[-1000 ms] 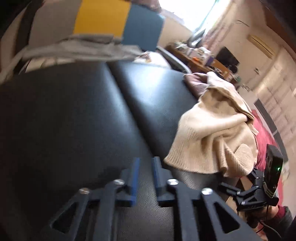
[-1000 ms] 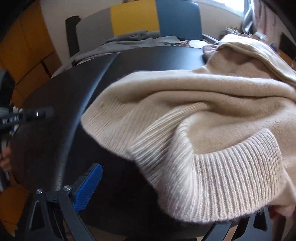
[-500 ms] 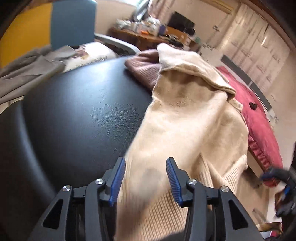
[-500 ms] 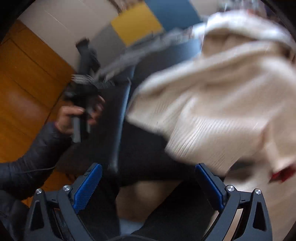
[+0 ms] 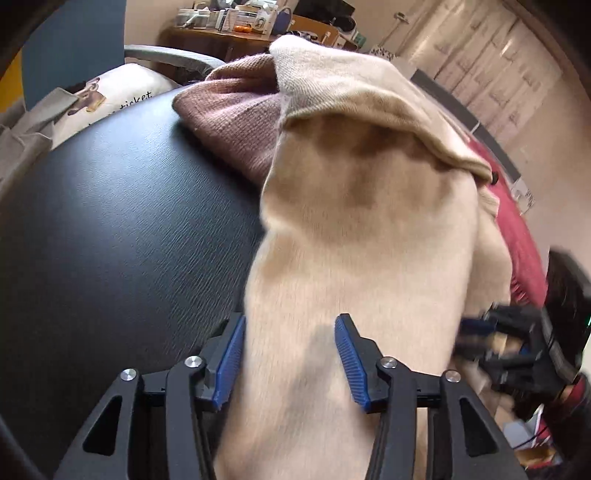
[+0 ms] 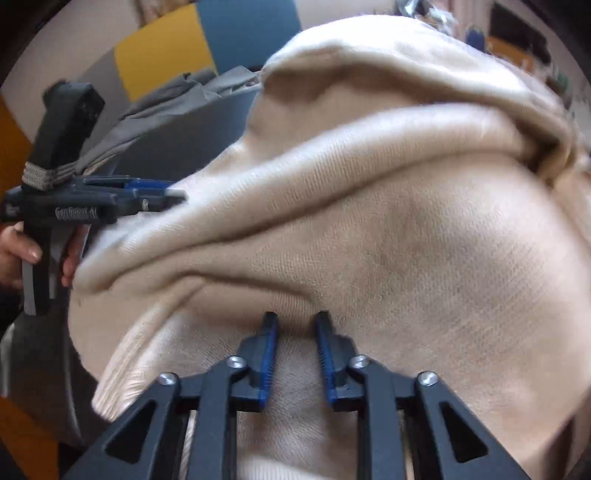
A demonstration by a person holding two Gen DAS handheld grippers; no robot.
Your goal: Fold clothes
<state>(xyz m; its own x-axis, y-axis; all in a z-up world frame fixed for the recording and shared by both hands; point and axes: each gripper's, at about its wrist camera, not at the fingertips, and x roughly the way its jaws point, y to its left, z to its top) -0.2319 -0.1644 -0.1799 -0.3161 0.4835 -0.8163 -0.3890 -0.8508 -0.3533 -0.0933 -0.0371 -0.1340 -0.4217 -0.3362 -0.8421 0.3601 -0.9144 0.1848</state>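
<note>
Now both grippers are closing in on the cream sweater [image 5: 362, 229], heaped at the black table's [image 5: 110, 229] edge. The right gripper [image 6: 295, 328] is pinching shut on a fold; the left gripper [image 5: 288, 343], a second ago over bare table, is opening astride the knit, not gripping. Behind, a cluttered desk [image 5: 236, 33].

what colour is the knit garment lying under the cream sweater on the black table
Dusty mauve-brown knit garment, beneath the cream sweater; it shows best in the left wrist view.
</note>
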